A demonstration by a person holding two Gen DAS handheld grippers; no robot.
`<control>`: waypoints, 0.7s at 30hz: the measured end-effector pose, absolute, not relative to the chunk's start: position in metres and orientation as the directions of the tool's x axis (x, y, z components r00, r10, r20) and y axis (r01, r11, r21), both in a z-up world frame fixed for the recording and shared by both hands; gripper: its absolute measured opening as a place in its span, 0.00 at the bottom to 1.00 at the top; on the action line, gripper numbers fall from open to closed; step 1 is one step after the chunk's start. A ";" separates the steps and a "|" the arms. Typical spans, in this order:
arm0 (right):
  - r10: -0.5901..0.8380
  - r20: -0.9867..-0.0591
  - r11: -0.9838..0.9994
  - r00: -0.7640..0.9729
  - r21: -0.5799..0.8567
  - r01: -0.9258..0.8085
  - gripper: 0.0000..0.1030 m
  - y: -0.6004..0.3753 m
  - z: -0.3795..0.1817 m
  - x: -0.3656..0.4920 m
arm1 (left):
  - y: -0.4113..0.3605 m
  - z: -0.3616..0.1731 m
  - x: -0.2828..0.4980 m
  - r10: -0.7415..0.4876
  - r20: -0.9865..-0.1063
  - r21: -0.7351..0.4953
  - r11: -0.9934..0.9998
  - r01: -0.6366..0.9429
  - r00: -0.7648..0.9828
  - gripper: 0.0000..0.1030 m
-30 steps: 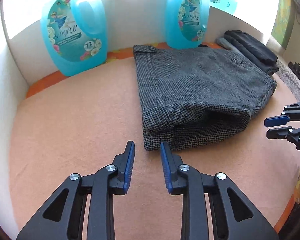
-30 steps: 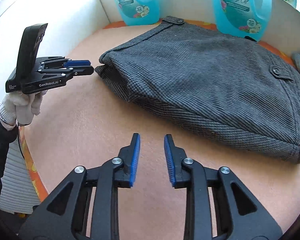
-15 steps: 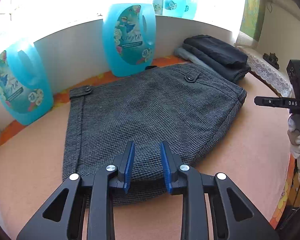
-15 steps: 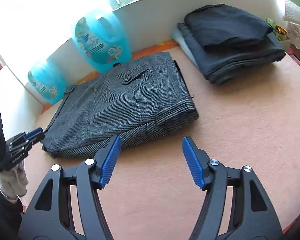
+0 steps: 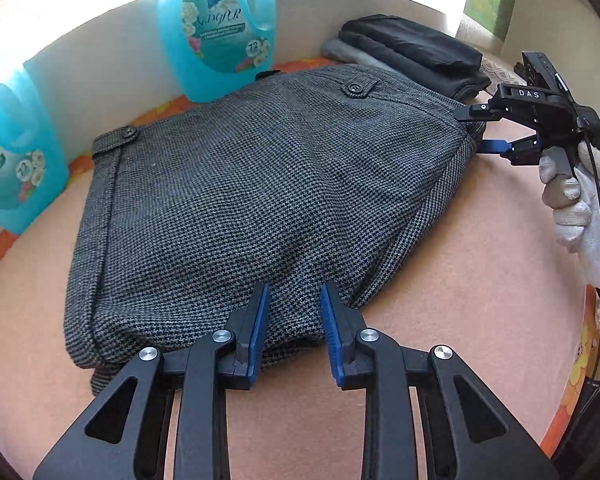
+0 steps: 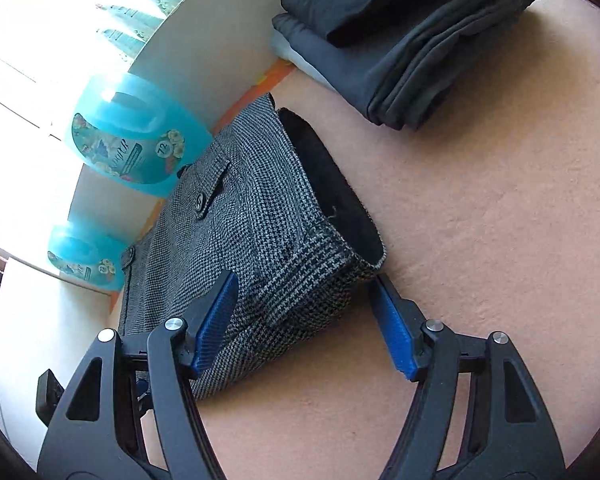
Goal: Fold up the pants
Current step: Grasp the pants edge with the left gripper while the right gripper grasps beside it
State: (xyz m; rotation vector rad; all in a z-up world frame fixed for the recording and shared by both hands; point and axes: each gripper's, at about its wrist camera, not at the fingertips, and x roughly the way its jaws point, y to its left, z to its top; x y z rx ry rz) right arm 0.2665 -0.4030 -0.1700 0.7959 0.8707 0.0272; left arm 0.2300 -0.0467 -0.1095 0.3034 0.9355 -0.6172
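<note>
On peach table point(image 5: 479, 320): folded pants point(image 5: 260, 184), both grippers poised at opposite ends.
Left gripper point(image 5: 294, 322) open over near fold; right gripper point(image 6: 303, 320) wide open, straddling waistband corner, probably for lifting onto dark stack point(image 6: 411, 40).

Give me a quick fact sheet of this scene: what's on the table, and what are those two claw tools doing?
Garment: grey checked pants, folded into a compact bundle
Surface: peach felt table
Left gripper: open, fingers straddling the pants' near edge
Right gripper: open wide around the pants' corner, not closed
Behind: blue detergent bottles against the white wall
Beside: stack of dark folded clothes, apart from the pants
</note>
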 end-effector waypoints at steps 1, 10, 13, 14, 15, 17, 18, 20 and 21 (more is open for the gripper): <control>0.326 -0.675 0.723 0.662 0.629 0.285 0.67 -0.400 -0.170 0.270 | -0.048 -0.105 0.231 -0.361 -0.816 -0.011 0.790 0.613 0.451 0.24; 0.265 -0.663 0.799 0.700 0.557 0.225 0.24 -0.388 -0.157 0.265 | -0.085 -0.070 0.271 -0.380 -0.750 -0.001 0.819 0.573 0.542 0.24; 0.249 -0.657 0.821 0.711 0.533 0.205 0.22 -0.384 -0.150 0.262 | -0.110 -0.076 0.293 -0.372 -0.751 -0.002 0.828 0.560 0.547 0.24; 0.248 -0.656 0.825 0.713 0.528 0.200 0.22 -0.384 -0.148 0.262 | -0.118 -0.079 0.299 -0.379 -0.751 -0.014 0.828 0.560 0.541 0.24; 0.245 -0.657 0.829 0.713 0.524 0.197 0.22 -0.384 -0.148 0.262 | -0.126 -0.083 0.305 -0.379 -0.753 -0.019 0.830 0.558 0.538 0.24; 0.247 -0.657 0.830 0.712 0.523 0.194 0.22 -0.385 -0.148 0.263 | -0.138 -0.095 0.314 -0.366 -0.766 -0.023 0.837 0.546 0.529 0.24; 0.247 -0.658 0.833 0.711 0.520 0.192 0.22 -0.385 -0.148 0.263 | -0.143 -0.101 0.317 -0.360 -0.774 -0.025 0.839 0.543 0.521 0.24; 0.240 -0.658 0.843 0.713 0.506 0.183 0.22 -0.384 -0.149 0.263 | -0.149 -0.113 0.323 -0.343 -0.793 -0.024 0.843 0.537 0.503 0.24; 0.235 -0.659 0.849 0.715 0.497 0.178 0.22 -0.383 -0.149 0.263 | -0.153 -0.119 0.325 -0.334 -0.802 -0.018 0.843 0.538 0.495 0.24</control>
